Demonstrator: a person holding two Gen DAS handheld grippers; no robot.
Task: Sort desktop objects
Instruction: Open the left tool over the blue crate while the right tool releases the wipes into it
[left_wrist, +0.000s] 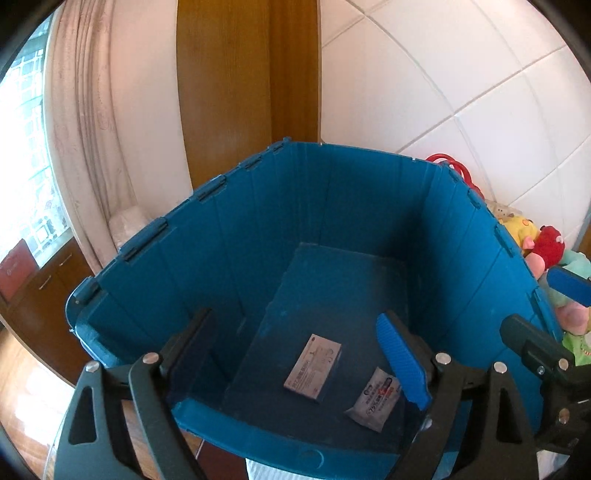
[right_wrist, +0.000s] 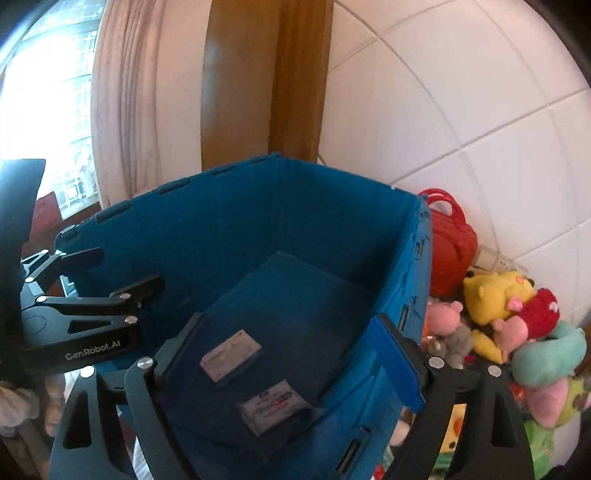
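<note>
1. White glossy wall tiles (left_wrist: 461, 85) with grey grout back the scene, beside a varnished wooden door frame (left_wrist: 236, 88) and a pale, pleated curtain (left_wrist: 96, 122) by a bright window.
2. Front and centre stands a deep blue plastic crate (left_wrist: 280, 206) with ribbed walls, a flat floor and hinge lugs along its rim.
3. On the crate floor lie two items: a flat grey-white cardboard box (left_wrist: 313, 367) with small printed text too fine to read, and a soft white sachet (left_wrist: 375, 400) with blue and red print on which "75%" shows.
4. Soft plush toys (right_wrist: 517, 325) in yellow, red, pink and teal are heaped just outside the crate's right wall, next to a shiny red handbag (right_wrist: 448, 243).
5. Spread wide with nothing between its blue ribbed pads, the left gripper (left_wrist: 299, 350) hangs above the crate's near edge; box and sachet lie below it on the floor, untouched.
6. Likewise gaping and empty, the right gripper (right_wrist: 295, 354) hovers over the crate, the box and sachet beneath and apart from its fingers.
7. Black metal linkage of the left gripper carries the lettering "Gen.Robot.AI" in the right wrist view.
</note>
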